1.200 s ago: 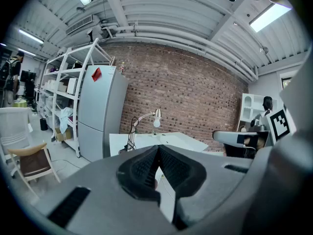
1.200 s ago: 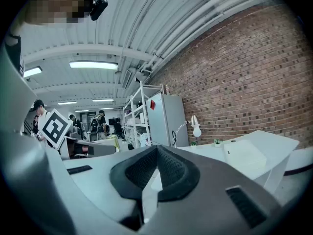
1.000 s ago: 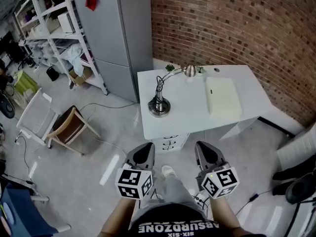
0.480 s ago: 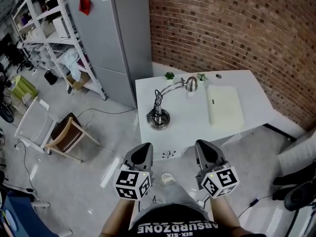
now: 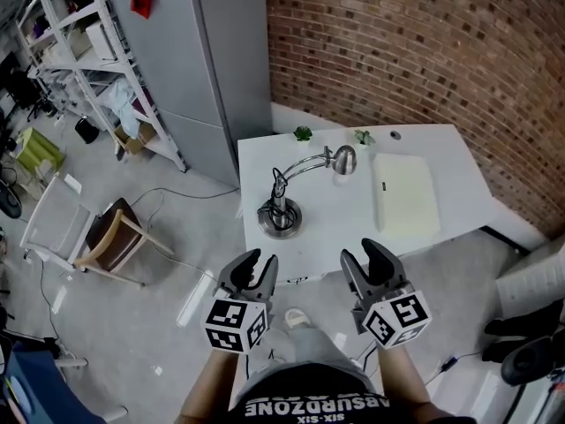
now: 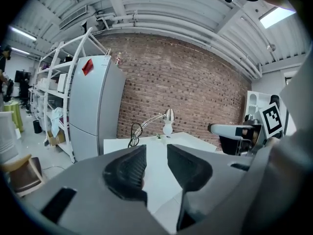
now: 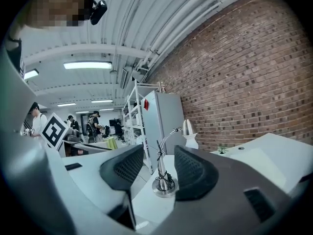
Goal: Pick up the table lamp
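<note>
The table lamp is chrome, with a round base, a cord wound round its stem and a curved neck ending in a small head. It stands at the near left of a white table. Both grippers hang in the air short of the table's front edge, apart from the lamp. The left gripper has its jaws opening with nothing between them. So does the right gripper. The lamp shows beyond the right gripper, in the gap between its jaws. In the left gripper view the lamp stands farther off, above the left gripper.
A cream mat lies on the table's right half, and two small plants stand at its back edge. A grey fridge and white shelving stand to the left. A chair is on the floor. A brick wall runs behind the table.
Both grippers were shut and now stand with their jaws apart. The table and lamp have drawn nearer in the head view as the person and both grippers moved toward them.
</note>
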### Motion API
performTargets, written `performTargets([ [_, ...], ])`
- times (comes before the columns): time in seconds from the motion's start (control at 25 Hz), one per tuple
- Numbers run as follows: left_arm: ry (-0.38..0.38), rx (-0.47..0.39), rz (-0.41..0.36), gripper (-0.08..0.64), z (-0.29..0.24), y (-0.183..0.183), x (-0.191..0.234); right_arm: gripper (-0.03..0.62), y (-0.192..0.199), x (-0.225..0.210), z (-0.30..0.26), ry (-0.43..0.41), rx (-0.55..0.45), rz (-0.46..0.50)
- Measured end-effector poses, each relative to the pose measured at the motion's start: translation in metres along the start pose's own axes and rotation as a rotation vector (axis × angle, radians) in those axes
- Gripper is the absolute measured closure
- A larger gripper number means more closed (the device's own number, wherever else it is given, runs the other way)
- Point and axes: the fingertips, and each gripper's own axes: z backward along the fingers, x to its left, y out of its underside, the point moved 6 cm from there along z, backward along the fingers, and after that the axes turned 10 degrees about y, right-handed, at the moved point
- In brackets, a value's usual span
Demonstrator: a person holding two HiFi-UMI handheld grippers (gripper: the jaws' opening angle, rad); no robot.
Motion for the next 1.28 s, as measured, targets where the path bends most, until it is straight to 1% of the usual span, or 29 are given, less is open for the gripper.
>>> performTargets([
  [0.08,-0.007,0.020,-0.007,0.407,-0.010,0.001,0.004,0.400,-0.001,-0.007,-0.008,-0.006,0.006,0.001],
  [0.24,-0.024,0.040,0.000,0.364,-0.024,-0.002,0.013,0.385,-0.007,-0.017,-0.025,-0.022,0.020,0.003],
  [0.4,-0.040,0.059,0.010,0.359,-0.039,-0.004,0.022,0.365,-0.012,-0.032,-0.045,-0.028,0.029,0.003],
  [0.6,-0.059,0.092,0.014,0.349,-0.058,-0.002,0.031,0.324,-0.012,-0.055,-0.073,-0.037,0.047,-0.012],
  [0.8,-0.076,0.130,0.017,0.344,-0.075,-0.001,0.043,0.310,-0.017,-0.073,-0.099,-0.034,0.052,-0.014],
  [1.04,-0.093,0.147,0.023,0.341,-0.100,-0.002,0.053,0.288,-0.024,-0.089,-0.131,-0.076,0.082,0.007],
  [1.28,-0.119,0.181,0.036,0.341,-0.113,0.005,0.061,0.285,-0.034,-0.094,-0.158,-0.127,0.079,0.036],
])
